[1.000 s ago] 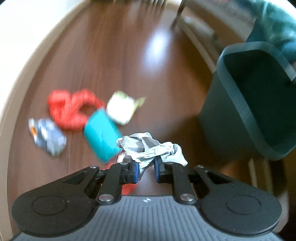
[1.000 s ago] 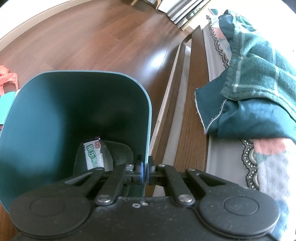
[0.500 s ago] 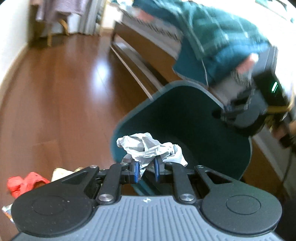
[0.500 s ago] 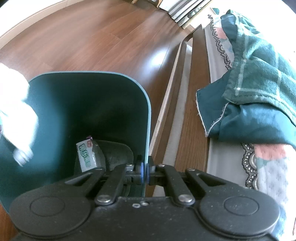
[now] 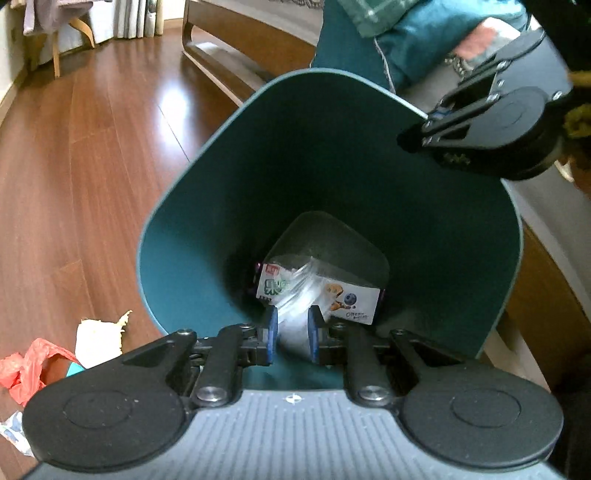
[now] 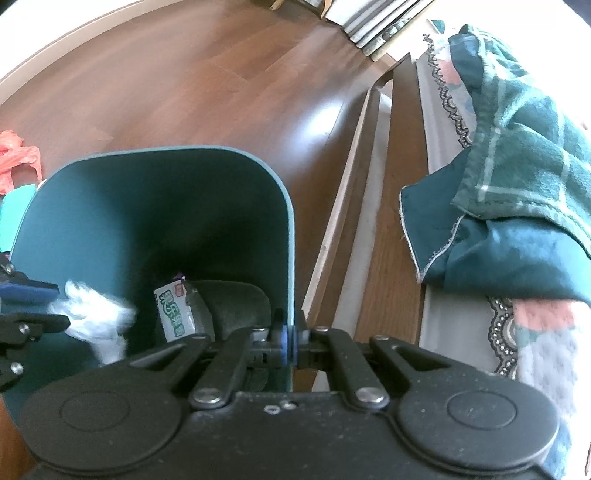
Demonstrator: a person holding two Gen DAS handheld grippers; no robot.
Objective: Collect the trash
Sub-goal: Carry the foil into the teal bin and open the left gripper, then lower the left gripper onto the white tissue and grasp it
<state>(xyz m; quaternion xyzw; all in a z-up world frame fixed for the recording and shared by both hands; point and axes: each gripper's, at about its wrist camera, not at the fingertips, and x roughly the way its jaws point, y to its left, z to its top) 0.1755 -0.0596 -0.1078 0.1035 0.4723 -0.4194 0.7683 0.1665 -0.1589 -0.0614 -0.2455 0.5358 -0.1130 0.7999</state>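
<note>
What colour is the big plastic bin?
The plastic trash bin is dark teal green, inside and out. The left wrist view shows it best.

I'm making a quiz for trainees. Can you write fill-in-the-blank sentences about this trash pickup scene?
1. The right tool grips the rim of the ____ bin.
2. The left tool, jaws opening, hangs over the bin with ____ crumpled paper between them.
3. A printed wrapper lies at the bin's ____.
4. The red plastic bag lies on the ____.

Missing: teal; white; bottom; floor

A home bedroom is shown: a wooden bed frame (image 6: 391, 206) is draped with a green plaid blanket (image 6: 517, 155), a polished wood floor (image 5: 92, 155) is laid, and curtains (image 5: 133, 18) and a chair (image 5: 70, 33) are seen beyond.
</note>
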